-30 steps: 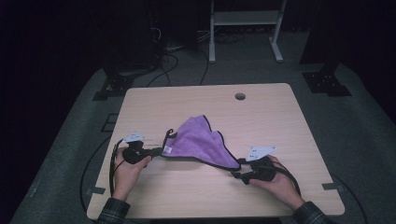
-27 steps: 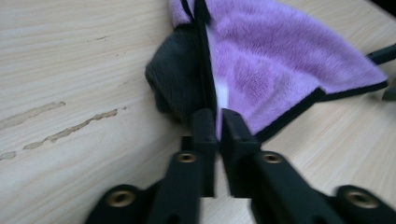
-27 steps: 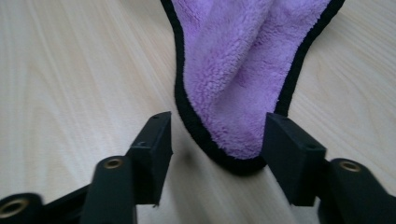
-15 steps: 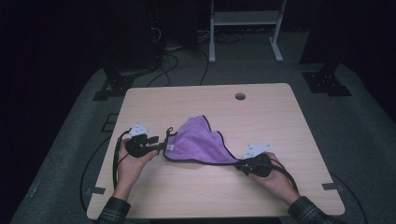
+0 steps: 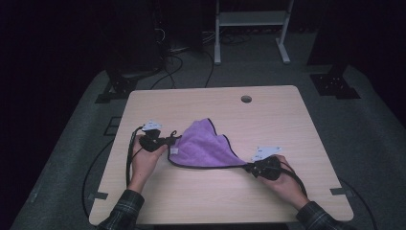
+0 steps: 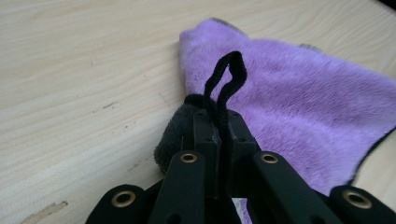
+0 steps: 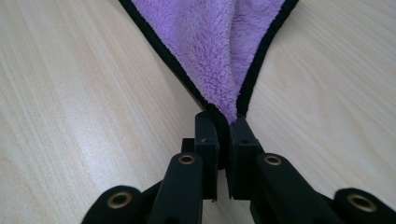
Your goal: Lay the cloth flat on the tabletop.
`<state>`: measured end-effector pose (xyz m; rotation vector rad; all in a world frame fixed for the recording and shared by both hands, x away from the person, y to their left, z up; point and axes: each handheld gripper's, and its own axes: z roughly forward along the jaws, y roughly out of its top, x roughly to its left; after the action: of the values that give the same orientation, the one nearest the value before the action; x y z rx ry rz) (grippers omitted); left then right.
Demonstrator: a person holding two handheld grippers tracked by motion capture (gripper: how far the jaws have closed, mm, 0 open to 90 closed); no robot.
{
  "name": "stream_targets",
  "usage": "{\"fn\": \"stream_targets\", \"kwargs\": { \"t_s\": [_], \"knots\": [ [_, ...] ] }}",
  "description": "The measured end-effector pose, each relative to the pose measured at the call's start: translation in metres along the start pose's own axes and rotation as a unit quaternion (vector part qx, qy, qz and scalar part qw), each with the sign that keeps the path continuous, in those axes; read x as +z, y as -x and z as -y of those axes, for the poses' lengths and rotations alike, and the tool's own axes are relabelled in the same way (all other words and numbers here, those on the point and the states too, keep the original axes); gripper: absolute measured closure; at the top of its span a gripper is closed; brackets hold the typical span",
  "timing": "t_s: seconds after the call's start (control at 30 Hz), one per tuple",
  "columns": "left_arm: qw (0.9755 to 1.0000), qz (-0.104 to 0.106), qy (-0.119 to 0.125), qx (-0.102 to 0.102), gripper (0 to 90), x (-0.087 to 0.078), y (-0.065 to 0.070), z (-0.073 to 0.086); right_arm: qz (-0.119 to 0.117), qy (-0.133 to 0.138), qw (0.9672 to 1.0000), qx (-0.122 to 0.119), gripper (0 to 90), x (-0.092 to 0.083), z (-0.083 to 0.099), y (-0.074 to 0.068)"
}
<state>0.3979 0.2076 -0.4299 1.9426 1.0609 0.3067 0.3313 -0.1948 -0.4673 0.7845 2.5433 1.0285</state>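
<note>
L gripper (image 6: 218, 122): jaws just re-closing, now pinching cloth (image 5: 203, 148) corner by loop (image 6: 225, 77).
R gripper (image 7: 223, 135): clamping opposite corner.
Meaning: both corners held, ready for spreading/folding.

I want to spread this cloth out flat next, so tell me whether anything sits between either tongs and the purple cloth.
Nothing visible does. The left tongs are shut on the purple cloth at its corner with the black loop; the right tongs pinch the opposite black-edged corner. The wooden table around the cloth lies bare.
</note>
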Motion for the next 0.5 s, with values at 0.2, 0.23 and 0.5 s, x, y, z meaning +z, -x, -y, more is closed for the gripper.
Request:
{"fn": "stream_targets", "kwargs": {
  "t_s": [0.2,0.23,0.5],
  "knots": [
    [0.9981,0.013,0.057,-0.018,85.8,-0.022,-0.001,-0.009,0.022,0.027,0.9992,0.019,84.7,-0.020,-0.008,0.016],
    [0.9976,0.016,0.065,-0.019,85.9,-0.025,0.000,-0.011,0.025,0.039,0.9986,0.027,84.8,-0.024,-0.010,0.021],
    [0.9907,0.030,0.131,-0.017,85.9,-0.048,0.007,-0.045,0.066,0.115,0.9896,0.057,85.0,-0.064,-0.035,0.048]
  ]
}}
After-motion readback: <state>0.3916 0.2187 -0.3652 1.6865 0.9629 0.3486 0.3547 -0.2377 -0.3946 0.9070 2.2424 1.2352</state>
